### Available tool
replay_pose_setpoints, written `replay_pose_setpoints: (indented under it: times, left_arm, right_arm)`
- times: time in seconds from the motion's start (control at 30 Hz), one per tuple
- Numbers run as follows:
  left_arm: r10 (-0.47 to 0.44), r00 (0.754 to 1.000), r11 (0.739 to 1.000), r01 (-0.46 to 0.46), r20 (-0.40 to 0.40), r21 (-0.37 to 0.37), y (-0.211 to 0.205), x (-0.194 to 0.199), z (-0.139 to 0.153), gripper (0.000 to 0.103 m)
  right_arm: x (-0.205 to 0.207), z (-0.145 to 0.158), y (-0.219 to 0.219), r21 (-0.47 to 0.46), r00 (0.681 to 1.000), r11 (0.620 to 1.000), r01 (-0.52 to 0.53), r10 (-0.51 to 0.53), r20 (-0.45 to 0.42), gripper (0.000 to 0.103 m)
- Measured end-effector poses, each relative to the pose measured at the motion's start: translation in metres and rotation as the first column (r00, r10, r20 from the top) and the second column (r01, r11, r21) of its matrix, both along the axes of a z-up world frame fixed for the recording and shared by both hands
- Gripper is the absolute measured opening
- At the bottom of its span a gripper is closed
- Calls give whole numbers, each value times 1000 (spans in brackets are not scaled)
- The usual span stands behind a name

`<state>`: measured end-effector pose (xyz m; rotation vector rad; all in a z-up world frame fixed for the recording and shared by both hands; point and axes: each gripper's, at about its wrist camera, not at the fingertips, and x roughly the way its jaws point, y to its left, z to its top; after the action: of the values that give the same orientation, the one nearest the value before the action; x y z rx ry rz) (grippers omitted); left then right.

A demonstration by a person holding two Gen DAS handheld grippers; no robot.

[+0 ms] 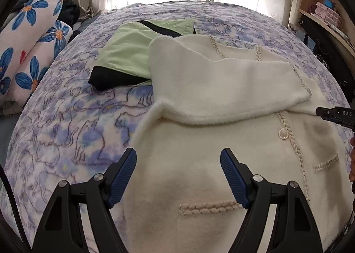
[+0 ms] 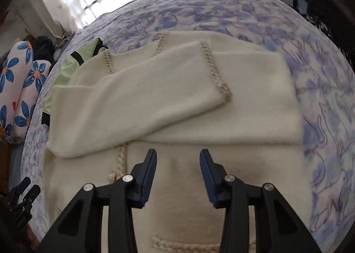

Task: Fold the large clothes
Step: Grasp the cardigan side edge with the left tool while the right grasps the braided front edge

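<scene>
A: What lies on the bed, left to right?

B: Flowered pillows; a folded green garment; then the cream cardigan, one sleeve folded across its front.

A: And the tools?

B: Left tool released, jaws wide above the hem; right tool also unclenched, seemingly clear of the cloth, though the view is blurred.

I see cream fuzzy knit cardigan, matt | braided trim (ropey) | blue-patterned fleece blanket, soft | ribbed blue gripper pads
</scene>
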<state>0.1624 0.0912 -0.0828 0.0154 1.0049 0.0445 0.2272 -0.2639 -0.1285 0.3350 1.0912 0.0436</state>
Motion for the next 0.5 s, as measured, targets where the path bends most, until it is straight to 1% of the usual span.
replay_pose_setpoints:
  times: [0.13, 0.17, 0.23, 0.37, 0.43, 0.5]
  left_arm:
    - [-5, 1000, 999, 4, -14, -43, 13, 48, -3, 77]
    - [-13, 1000, 998, 12, -25, -55, 17, 63, -7, 77]
    - [-6, 999, 999, 3, -47, -52, 25, 91, -16, 77]
    - [26, 996, 997, -32, -89, -67, 41, 139, -33, 77]
    - [29, 994, 998, -36, -101, -61, 45, 155, -39, 77]
    - [24, 993, 997, -33, -118, -70, 47, 168, -47, 77]
  right_arm:
    - [11, 12, -28, 81, 998, 996, 41, -45, 40, 43]
    - [17, 13, -31, 92, 998, 995, 41, -45, 48, 45]
    - [37, 12, -34, 97, 998, 995, 39, -44, 49, 46]
    - [77, -1, -45, 90, 998, 995, 46, -50, 38, 46]
    - [93, -9, -49, 91, 998, 995, 46, -49, 30, 46]
    - [109, -20, -52, 104, 999, 994, 41, -43, 12, 46]
